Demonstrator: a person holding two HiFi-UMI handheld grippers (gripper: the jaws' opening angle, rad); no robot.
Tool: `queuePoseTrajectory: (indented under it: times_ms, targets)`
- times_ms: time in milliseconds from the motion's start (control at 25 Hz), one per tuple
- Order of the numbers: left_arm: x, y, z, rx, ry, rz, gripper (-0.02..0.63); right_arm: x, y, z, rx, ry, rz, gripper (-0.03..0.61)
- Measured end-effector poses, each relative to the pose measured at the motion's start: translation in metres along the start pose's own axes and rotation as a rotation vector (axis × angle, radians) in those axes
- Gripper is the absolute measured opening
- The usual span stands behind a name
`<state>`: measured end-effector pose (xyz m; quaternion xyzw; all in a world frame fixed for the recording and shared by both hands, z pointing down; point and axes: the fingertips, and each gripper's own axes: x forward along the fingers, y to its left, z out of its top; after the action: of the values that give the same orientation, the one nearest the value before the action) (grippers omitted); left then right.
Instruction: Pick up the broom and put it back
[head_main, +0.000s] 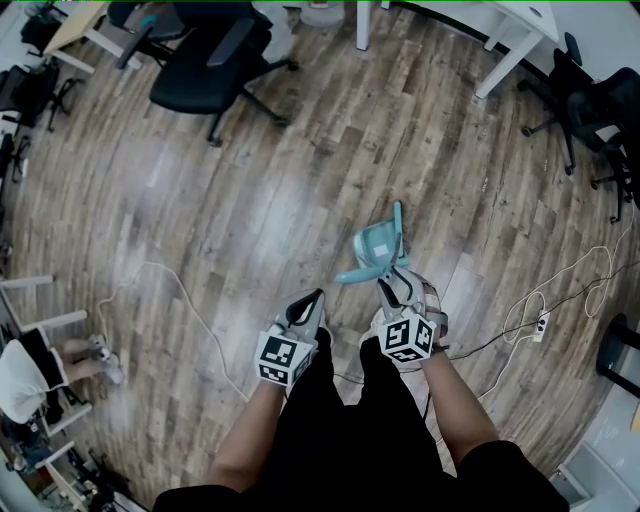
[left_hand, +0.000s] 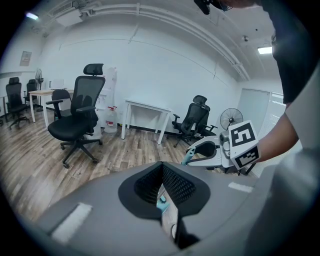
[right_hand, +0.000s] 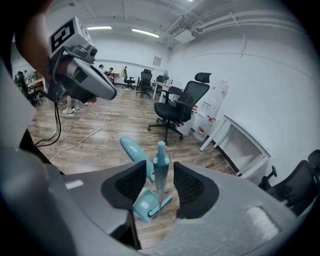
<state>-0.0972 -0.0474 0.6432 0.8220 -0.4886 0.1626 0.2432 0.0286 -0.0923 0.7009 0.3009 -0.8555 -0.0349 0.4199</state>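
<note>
Standing upright between spread fingers (right_hand: 131, 184) of right gripper (right_hand: 159, 171), teal broom (right_hand: 160, 162) handle, ungripped, left gripper (left_hand: 162, 167) fingers pressed together

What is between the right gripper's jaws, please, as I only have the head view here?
Observer: In the right gripper view the broom handle stands between the right gripper jaws, which are open, with a gap on each side.
Operator: Thank you. Is the left gripper busy?
Observer: No. The left gripper is shut at its tips, with nothing clamped.
Operator: Does the broom stand straight?
Observer: Close to upright, with its foot down at the dustpan.
</note>
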Motion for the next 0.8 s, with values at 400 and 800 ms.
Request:
queuePoseTrajectory:
  times_ms: [400, 800]
  targets:
    - [-0.001, -0.003, 0.017, 0.029, -0.023, -0.017, 0.018, -0.021, -0.014, 0.016, 0.019, -0.033, -0.038, 0.212]
    - [0.004, -0.019, 0.083, 0.144, -0.121, -0.069, 0.018, -0.091, -0.048, 0.096, 0.257, -0.283, -0.058, 0.207]
